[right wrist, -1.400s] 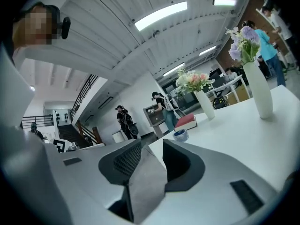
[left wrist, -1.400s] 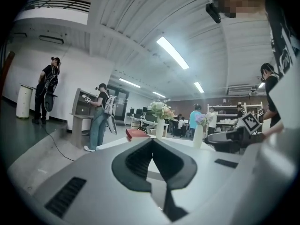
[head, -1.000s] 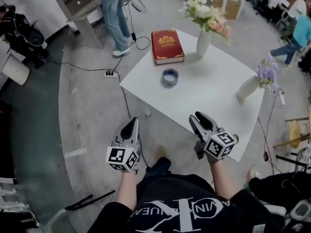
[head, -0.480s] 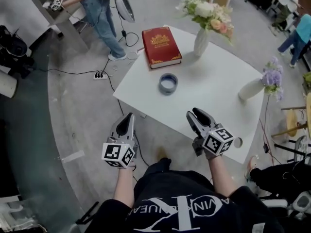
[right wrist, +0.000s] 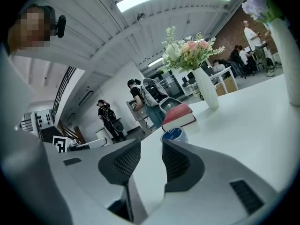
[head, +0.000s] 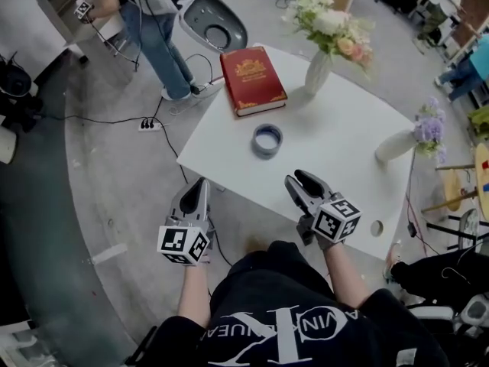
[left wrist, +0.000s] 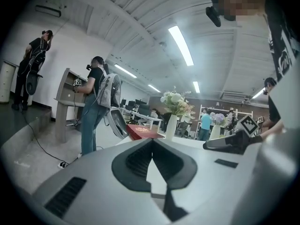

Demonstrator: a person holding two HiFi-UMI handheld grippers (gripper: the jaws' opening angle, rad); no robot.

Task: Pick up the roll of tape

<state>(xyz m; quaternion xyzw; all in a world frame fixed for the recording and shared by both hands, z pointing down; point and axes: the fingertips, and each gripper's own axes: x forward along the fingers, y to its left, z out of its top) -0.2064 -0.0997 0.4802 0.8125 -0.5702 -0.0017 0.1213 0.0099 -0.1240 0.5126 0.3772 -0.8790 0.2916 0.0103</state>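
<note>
The roll of tape (head: 267,139), blue-grey, lies flat near the middle of the white table (head: 336,155). In the right gripper view the tape (right wrist: 174,134) shows just beyond the jaws. My right gripper (head: 300,179) hovers over the table's near edge, a short way from the tape; its jaws (right wrist: 151,146) stand open with nothing between them. My left gripper (head: 200,183) hangs over the floor, off the table's left edge, its tips (left wrist: 152,140) together and empty. The left gripper view does not show the tape.
A red book (head: 252,79) lies beyond the tape. A white vase of flowers (head: 319,67) stands at the far side, a second vase (head: 396,144) at the right edge. A person (head: 157,33), a grey chair (head: 214,25) and floor cables (head: 147,123) are at the left.
Both grippers and my view have drawn closer to the table; the right gripper now reaches over its near edge. The person at the back left has shifted. Neither gripper's state has changed.
</note>
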